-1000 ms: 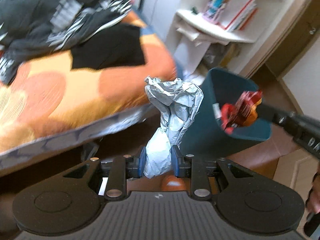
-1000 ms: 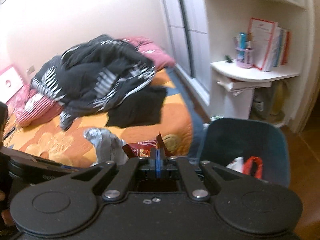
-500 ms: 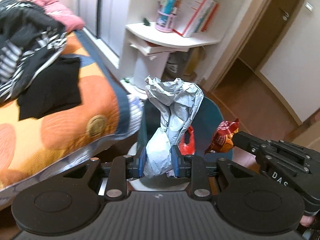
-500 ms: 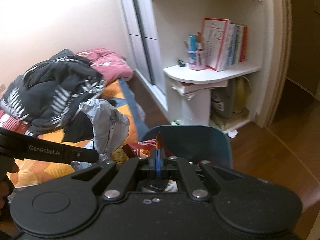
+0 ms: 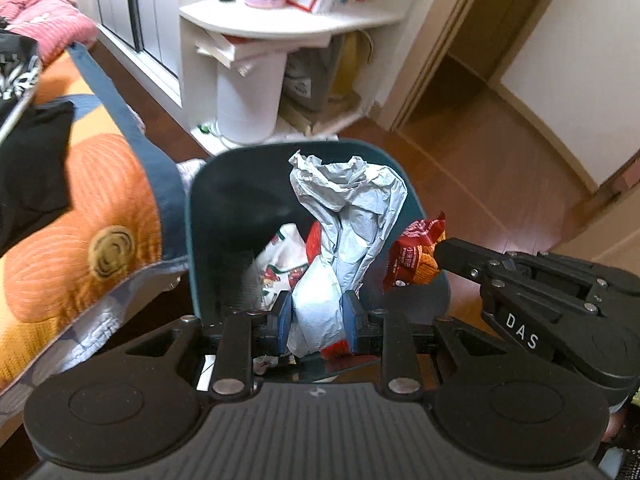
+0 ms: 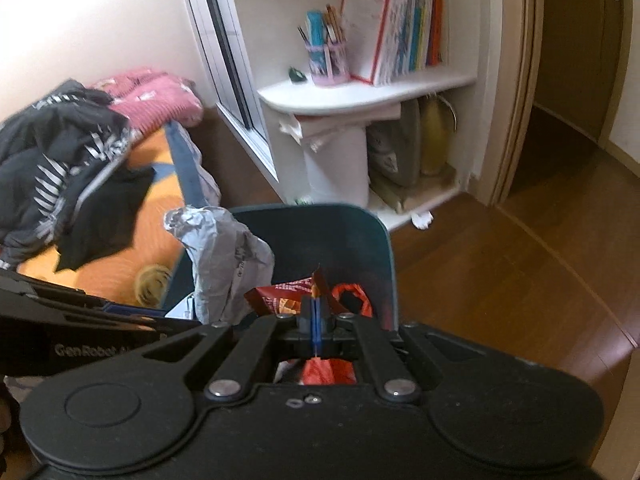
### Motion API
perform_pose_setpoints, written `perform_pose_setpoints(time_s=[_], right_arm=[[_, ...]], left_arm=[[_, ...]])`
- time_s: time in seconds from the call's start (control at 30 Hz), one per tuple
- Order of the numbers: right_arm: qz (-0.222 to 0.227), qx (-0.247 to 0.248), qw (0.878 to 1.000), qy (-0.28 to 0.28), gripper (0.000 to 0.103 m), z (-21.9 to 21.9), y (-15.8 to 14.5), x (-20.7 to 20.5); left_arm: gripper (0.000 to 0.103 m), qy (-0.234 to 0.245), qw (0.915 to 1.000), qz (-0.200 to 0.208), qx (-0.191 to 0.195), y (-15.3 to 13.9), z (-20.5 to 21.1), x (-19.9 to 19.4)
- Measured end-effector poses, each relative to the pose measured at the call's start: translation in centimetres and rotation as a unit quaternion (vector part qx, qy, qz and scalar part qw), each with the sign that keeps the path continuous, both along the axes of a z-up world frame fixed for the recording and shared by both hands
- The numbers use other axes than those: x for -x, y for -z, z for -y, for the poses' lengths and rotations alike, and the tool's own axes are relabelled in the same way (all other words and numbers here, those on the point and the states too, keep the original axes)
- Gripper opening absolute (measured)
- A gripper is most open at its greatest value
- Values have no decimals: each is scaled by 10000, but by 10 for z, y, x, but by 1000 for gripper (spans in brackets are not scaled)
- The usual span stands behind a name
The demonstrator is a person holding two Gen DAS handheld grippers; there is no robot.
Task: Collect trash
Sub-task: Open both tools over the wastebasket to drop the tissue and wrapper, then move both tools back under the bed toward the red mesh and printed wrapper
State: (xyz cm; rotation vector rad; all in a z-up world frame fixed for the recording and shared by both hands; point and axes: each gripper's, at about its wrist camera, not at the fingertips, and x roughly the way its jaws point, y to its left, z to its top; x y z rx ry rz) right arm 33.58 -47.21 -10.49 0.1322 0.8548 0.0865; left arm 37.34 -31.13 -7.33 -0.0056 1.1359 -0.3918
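A dark teal trash bin (image 5: 200, 216) (image 6: 360, 232) stands on the floor beside the bed, with red and white wrappers (image 5: 280, 256) inside. My left gripper (image 5: 318, 320) is shut on a crumpled grey-white paper (image 5: 348, 208) (image 6: 228, 256) and holds it over the bin's mouth. My right gripper (image 6: 316, 316) is shut on a red and orange snack wrapper (image 6: 284, 296) (image 5: 416, 256), also above the bin, just right of the paper. In the left wrist view the right gripper (image 5: 440, 252) comes in from the right.
A bed with an orange flowered cover (image 5: 92, 216) and piled dark clothes (image 6: 60, 152) lies left of the bin. Behind it stands a white corner shelf (image 6: 360, 92) with books and a pen cup. Brown wooden floor (image 6: 500, 272) spreads to the right toward a doorway.
Both grippers swung from over the bed to above the bin and sank toward it, each still holding its trash. The bin now fills the middle of both views.
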Motion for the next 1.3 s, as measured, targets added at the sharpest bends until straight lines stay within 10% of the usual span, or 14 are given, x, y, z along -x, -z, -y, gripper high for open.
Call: perform_pose_setpoints(time_s=[0.73, 0.97, 1.3], right_arm=[[-788, 179, 9962, -317, 14, -4, 49, -17], [-676, 65, 9973, -271, 20, 1, 37, -9], [-495, -107, 9979, -412, 27, -9, 0, 11]], left_arm=[[28, 362, 9944, -767, -637, 88, 31, -22], [52, 347, 9954, -602, -653, 80, 29, -16], [53, 190, 9988, -261, -380, 38, 1, 5]])
